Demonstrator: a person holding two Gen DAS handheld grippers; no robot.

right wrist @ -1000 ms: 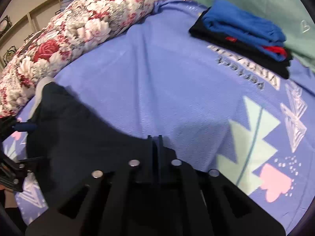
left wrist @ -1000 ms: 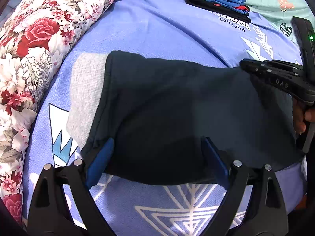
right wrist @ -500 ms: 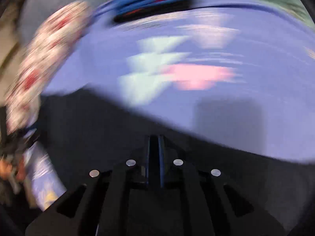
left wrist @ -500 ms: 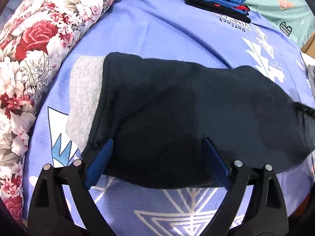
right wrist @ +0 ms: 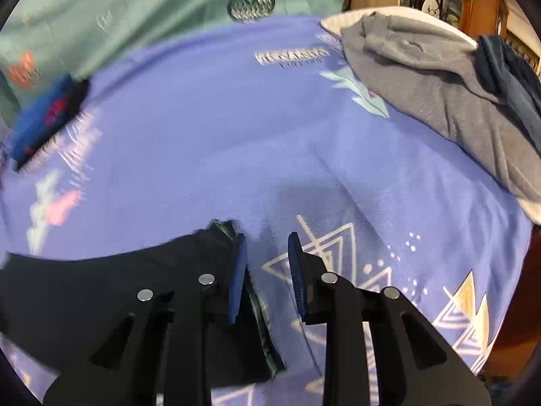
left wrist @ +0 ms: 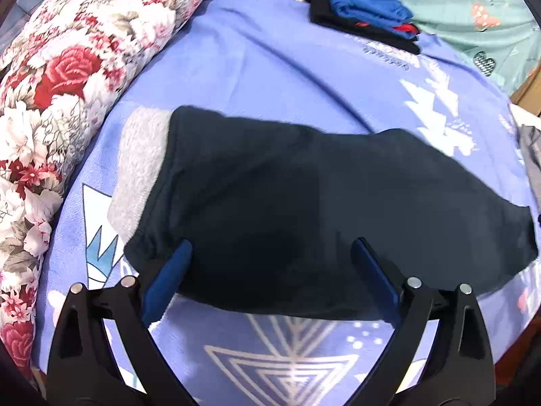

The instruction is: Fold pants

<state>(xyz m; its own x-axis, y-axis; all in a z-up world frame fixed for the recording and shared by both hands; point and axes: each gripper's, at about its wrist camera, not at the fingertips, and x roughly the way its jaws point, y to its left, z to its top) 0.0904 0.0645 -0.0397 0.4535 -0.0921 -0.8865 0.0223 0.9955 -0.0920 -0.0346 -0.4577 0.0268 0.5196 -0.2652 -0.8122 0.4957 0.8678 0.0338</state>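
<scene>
On blue blanket [left wrist: 277, 77]: pants [left wrist: 304, 209] flat; left hand-held gripper [left wrist: 270, 264] agape; right hand-held gripper [right wrist: 265, 264] opening beside cuff edge, nothing between

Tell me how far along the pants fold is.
Done: the dark pants lie doubled flat on the blue bedsheet. In hand: the right claw is opening, nothing between its pads; the left claw stands open over the near edge. Left: probably another fold.
</scene>
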